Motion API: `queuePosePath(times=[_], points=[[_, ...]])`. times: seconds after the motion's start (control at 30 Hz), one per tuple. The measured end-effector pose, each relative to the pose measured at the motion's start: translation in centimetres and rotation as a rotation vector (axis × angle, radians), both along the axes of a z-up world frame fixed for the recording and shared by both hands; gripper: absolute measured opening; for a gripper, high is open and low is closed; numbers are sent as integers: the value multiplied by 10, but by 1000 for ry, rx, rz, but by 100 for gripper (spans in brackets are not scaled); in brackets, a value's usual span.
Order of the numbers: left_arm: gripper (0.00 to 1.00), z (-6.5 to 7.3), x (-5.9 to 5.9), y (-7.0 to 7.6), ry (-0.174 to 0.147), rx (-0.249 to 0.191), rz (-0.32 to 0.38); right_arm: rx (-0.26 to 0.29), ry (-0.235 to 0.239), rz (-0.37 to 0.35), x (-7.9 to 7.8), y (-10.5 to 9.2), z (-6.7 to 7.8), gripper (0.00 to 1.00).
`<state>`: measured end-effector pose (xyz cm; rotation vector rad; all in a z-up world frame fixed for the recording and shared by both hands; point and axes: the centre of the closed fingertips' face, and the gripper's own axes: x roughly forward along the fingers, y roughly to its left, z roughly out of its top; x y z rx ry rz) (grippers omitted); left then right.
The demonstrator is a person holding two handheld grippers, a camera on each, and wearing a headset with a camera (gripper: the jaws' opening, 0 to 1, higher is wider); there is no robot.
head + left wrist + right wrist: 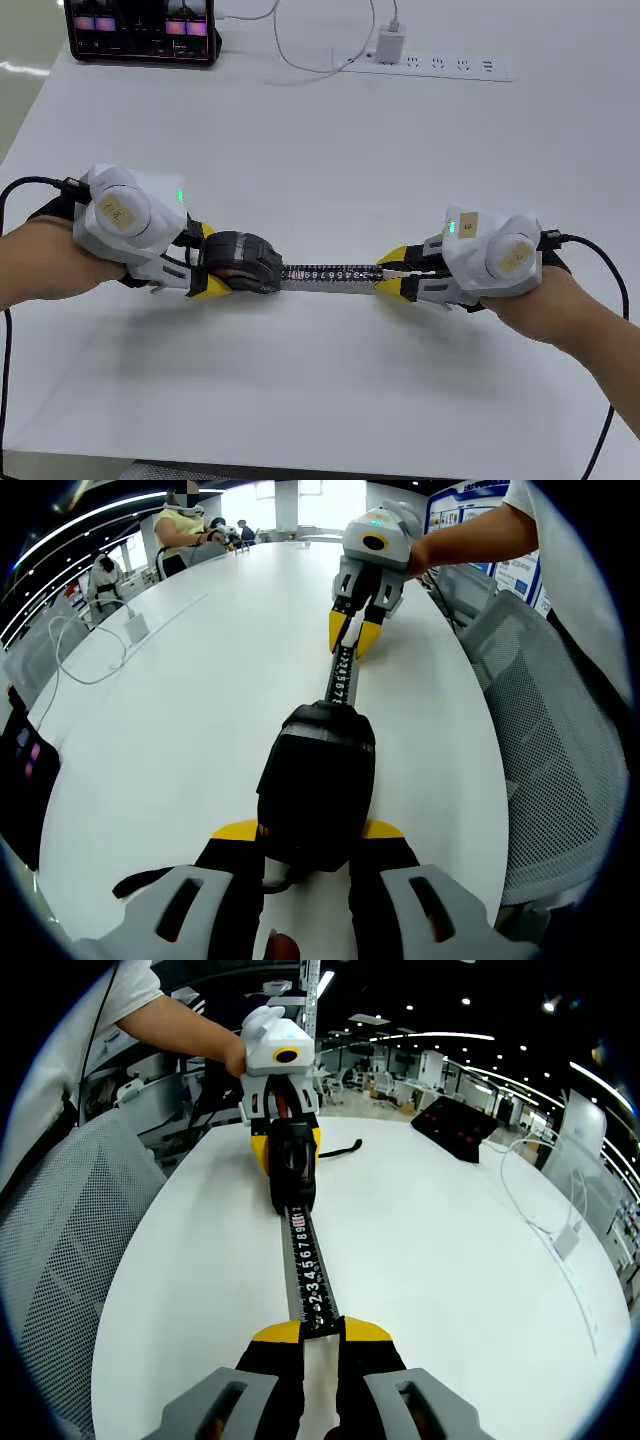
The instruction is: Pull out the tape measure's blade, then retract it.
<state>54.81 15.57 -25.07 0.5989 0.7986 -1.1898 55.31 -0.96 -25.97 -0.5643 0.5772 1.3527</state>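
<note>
Over the white table (320, 130), left claw (212, 262) clamps the tape measure (245, 262), right claw (391, 271) pinches its blade (330, 273).

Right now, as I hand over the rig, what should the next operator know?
Left tool: shut on the case.
Right tool: shut on the blade's end.
The blade runs straight between the two tools, partly drawn out, low over the near side of the table.
Done: the blade is out of the case.
Left: pull further if more length is wanted, then ease the blade back into the case.
</note>
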Motion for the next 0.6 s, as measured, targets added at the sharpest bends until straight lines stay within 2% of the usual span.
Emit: queuePosePath(times=[0.6], points=[[28,-1,0,-1,-4,7,-6,-17,-4,-25,0,-17,-1,7]])
